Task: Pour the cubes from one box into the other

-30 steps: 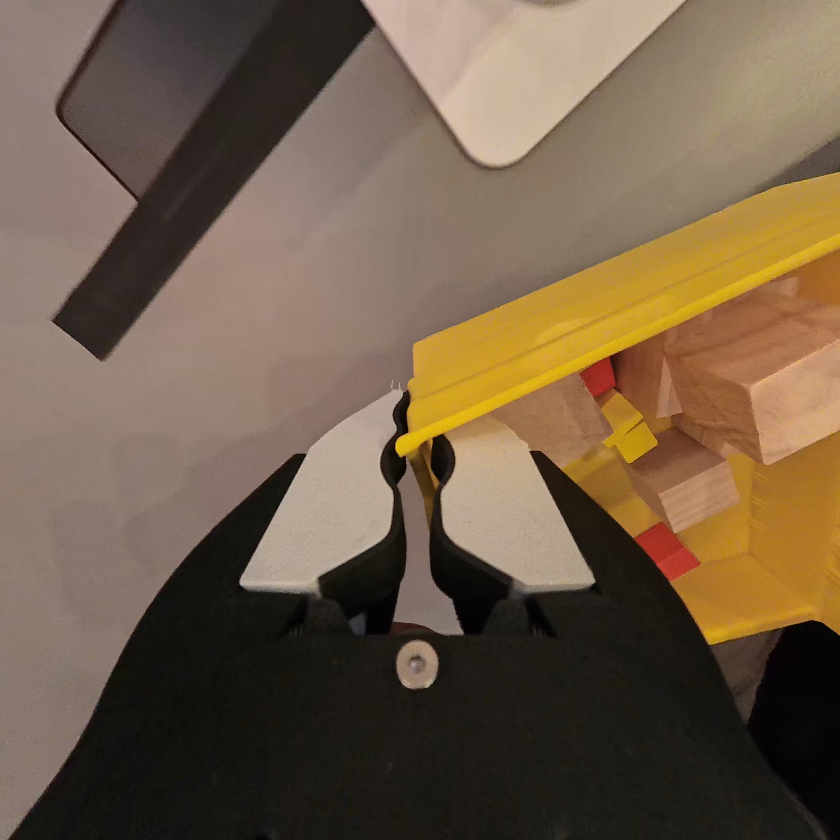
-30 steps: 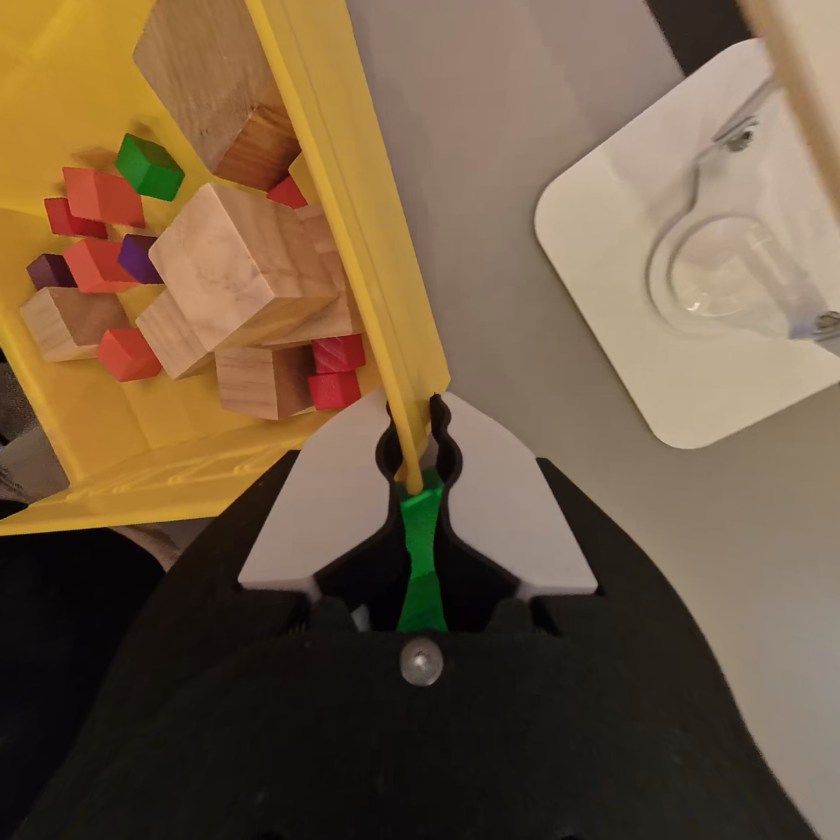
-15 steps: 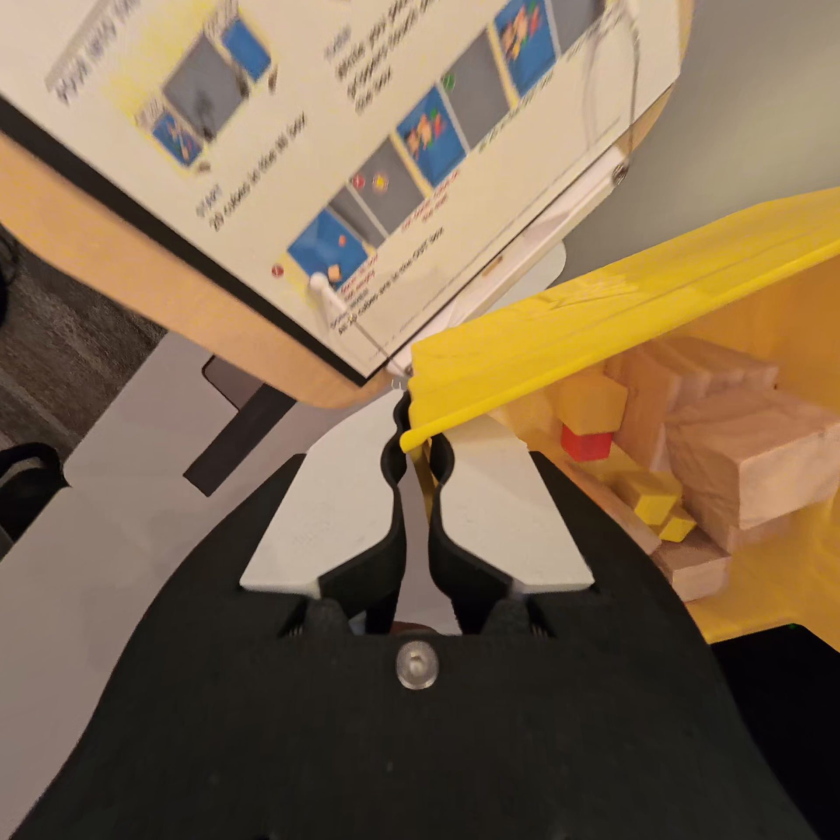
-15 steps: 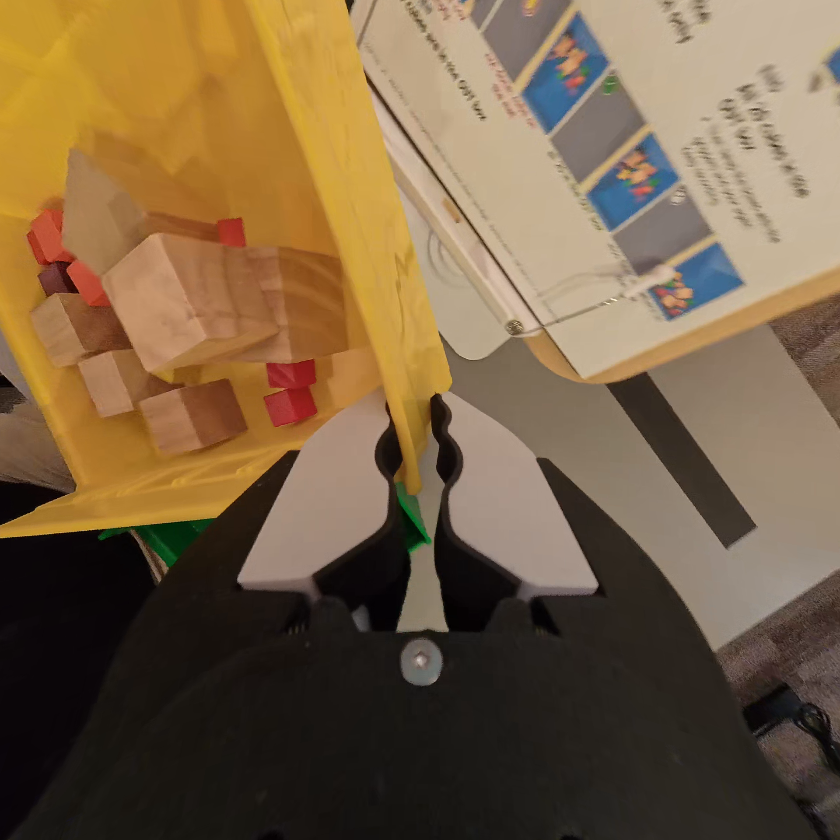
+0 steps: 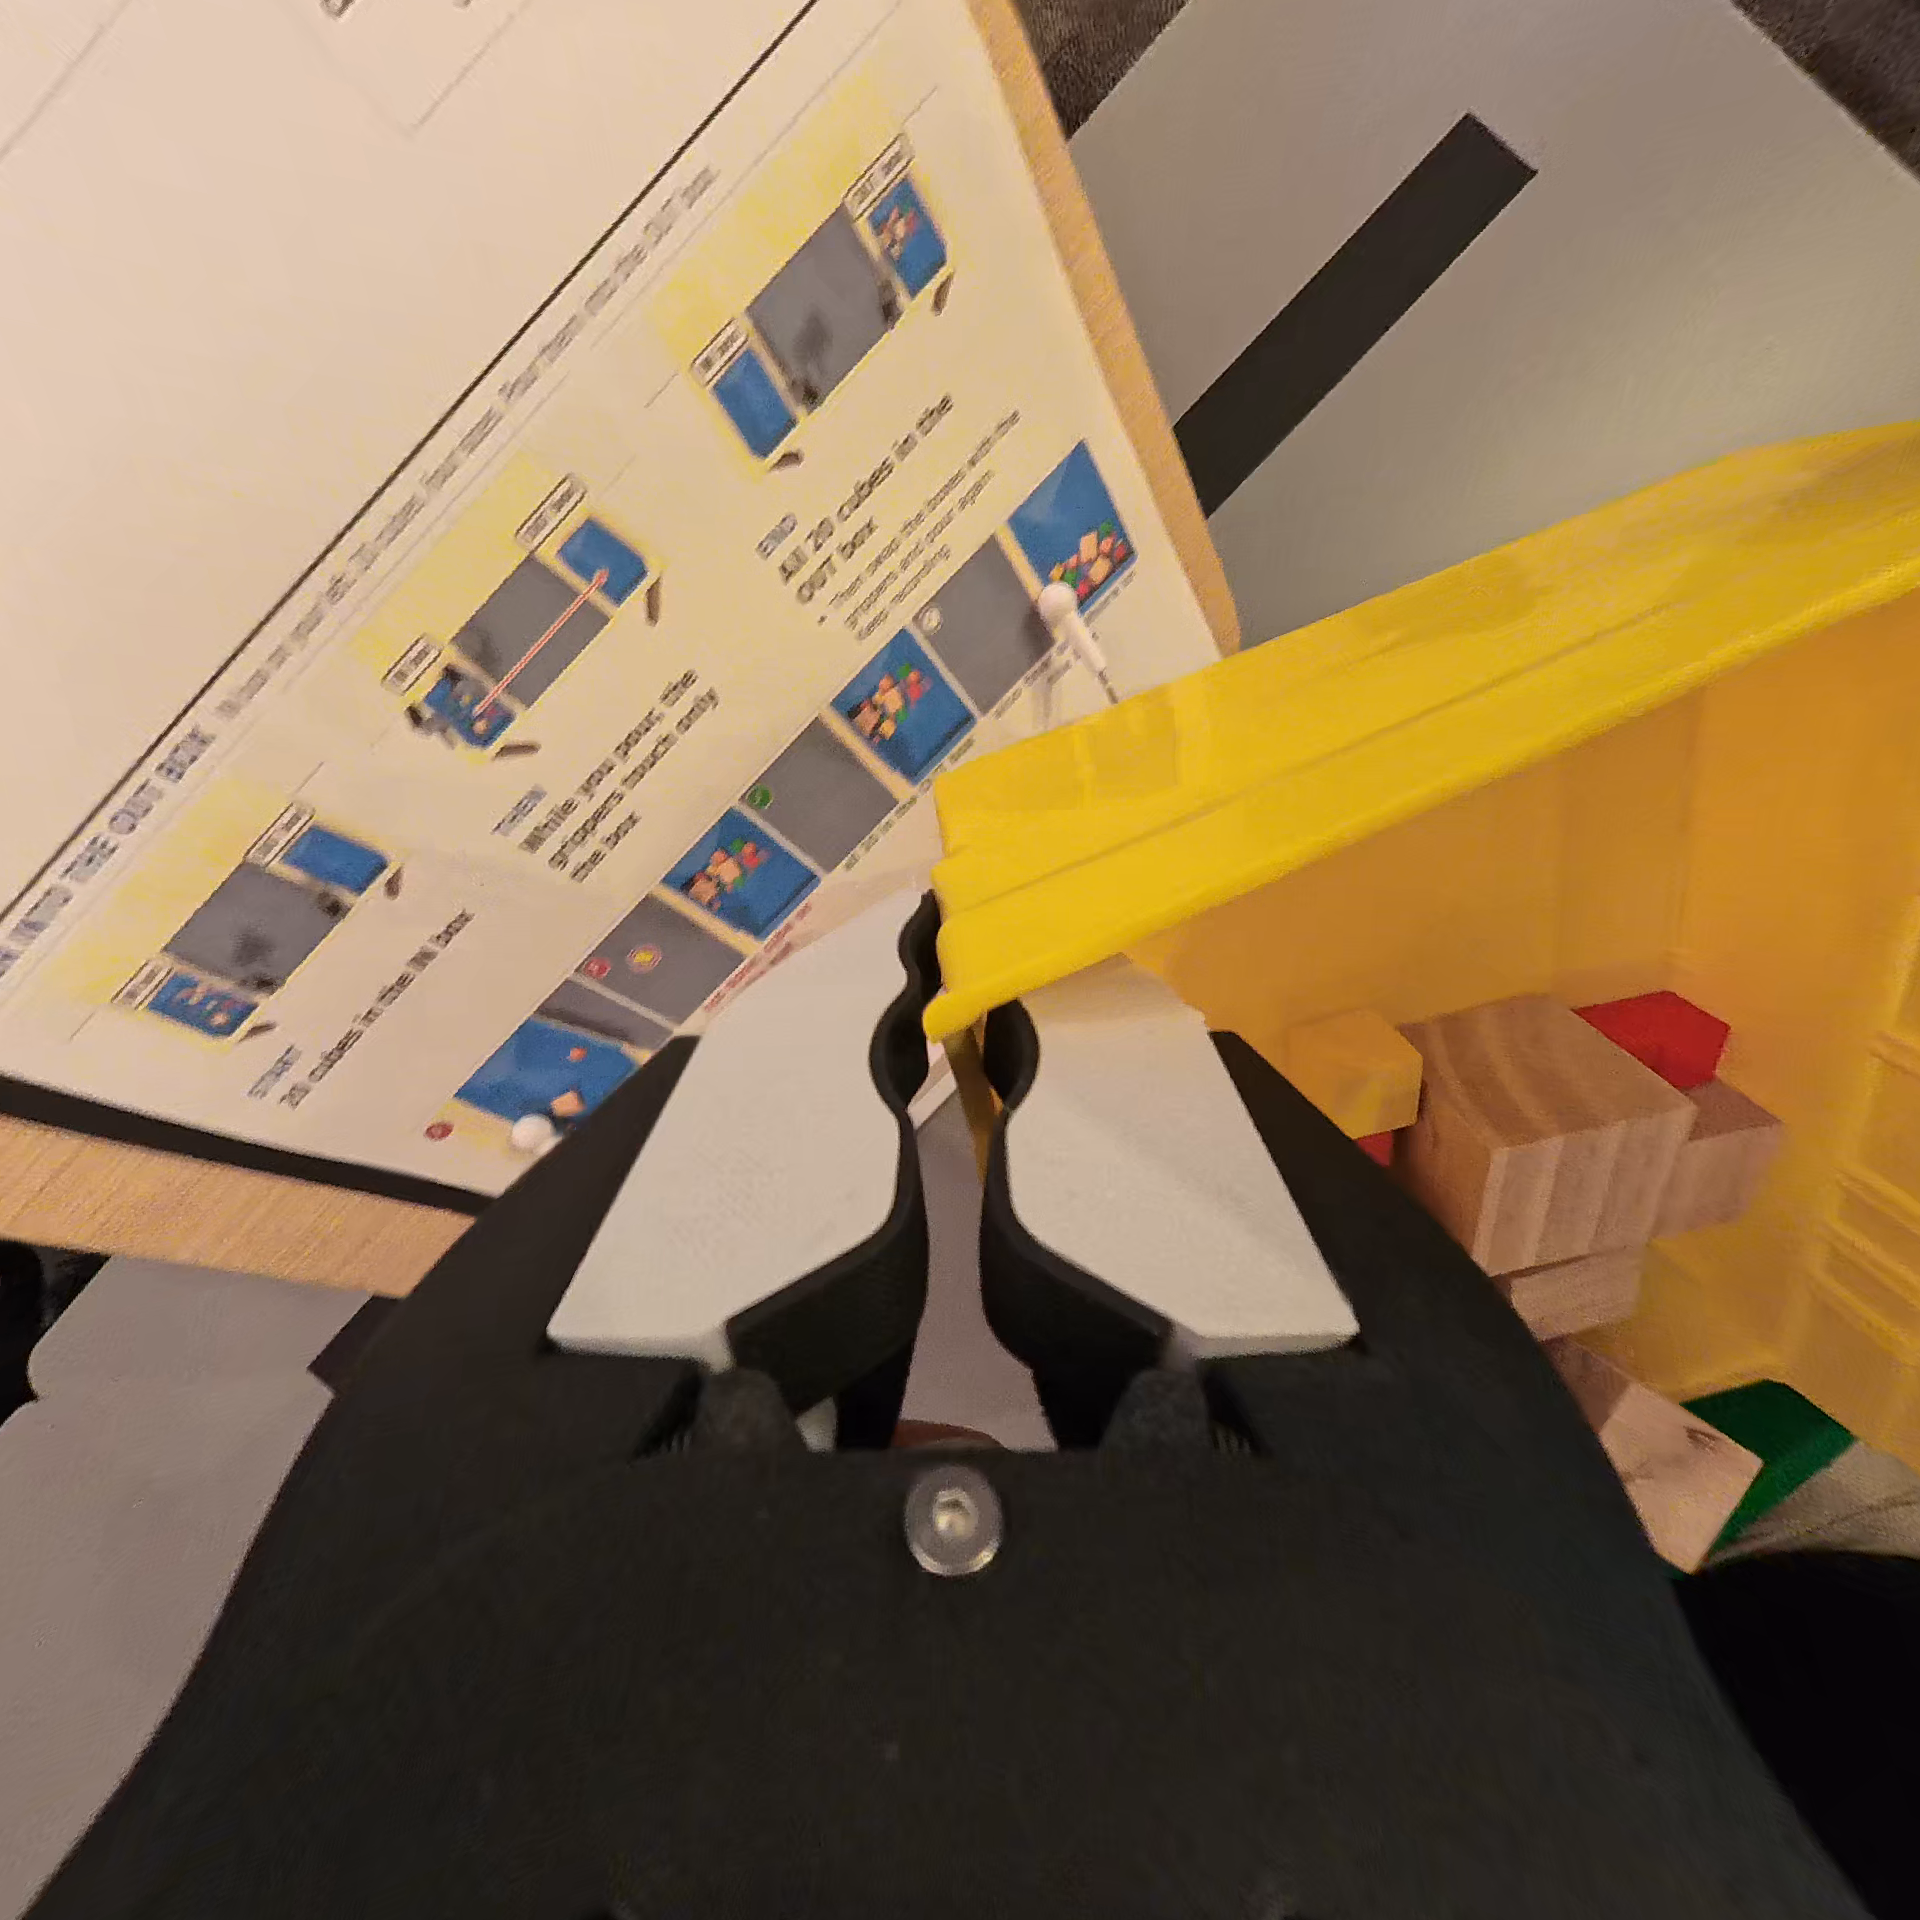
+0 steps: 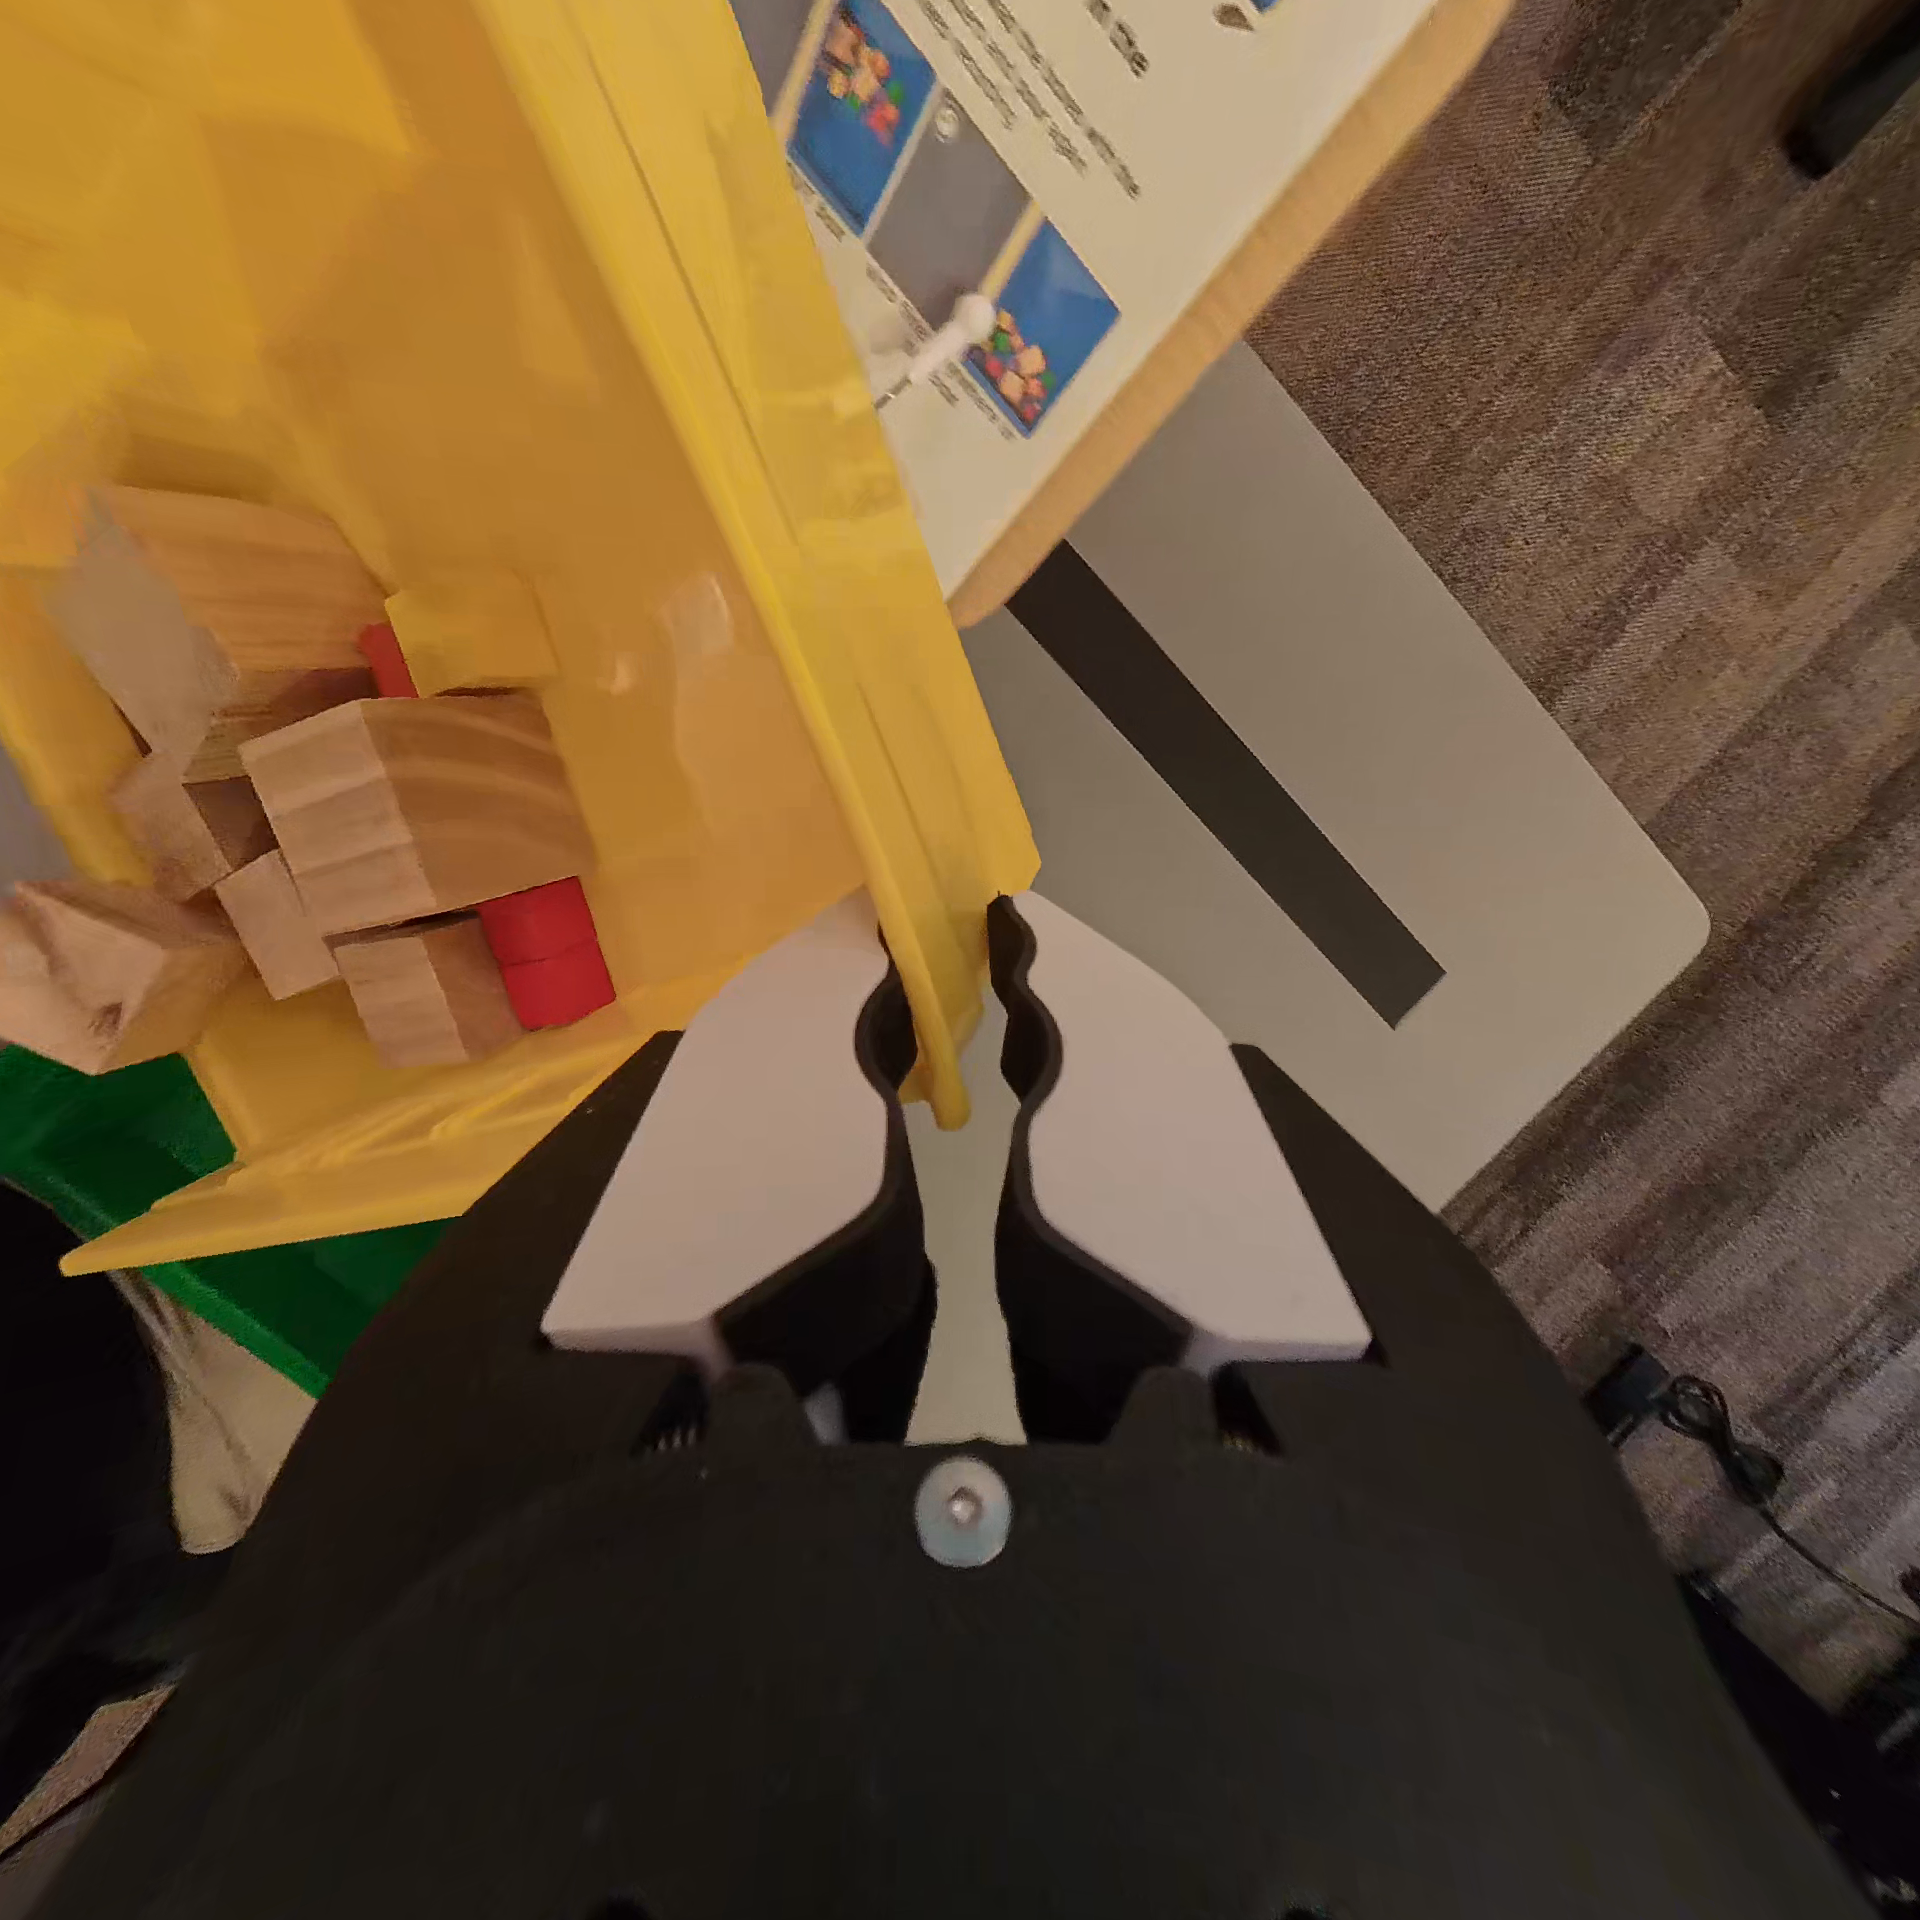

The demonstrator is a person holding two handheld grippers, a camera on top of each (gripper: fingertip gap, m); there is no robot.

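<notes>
A yellow box (image 5: 1455, 727) is held steeply tilted between both grippers. My left gripper (image 5: 951, 997) is shut on its left rim. My right gripper (image 6: 951, 987) is shut on its right rim (image 6: 914, 935). Wooden cubes (image 5: 1538, 1132) and small red cubes (image 5: 1652, 1029) are piled at the box's low edge; the right wrist view shows them too (image 6: 416, 810). One wooden cube (image 5: 1673, 1465) is past the lip, over a green box (image 5: 1766, 1444) below. The green box also shows under the yellow one in the right wrist view (image 6: 135, 1153).
A wooden board with a printed instruction sheet (image 5: 520, 520) stands behind the boxes. A grey table (image 6: 1403, 831) with a black stripe (image 6: 1226, 779) lies beneath. Carpet floor (image 6: 1662, 416) and cables (image 6: 1714, 1455) are at the right.
The yellow box has been tipped much more steeply. The cubes have slid to its low edge and some have left it. The green box has come into view below.
</notes>
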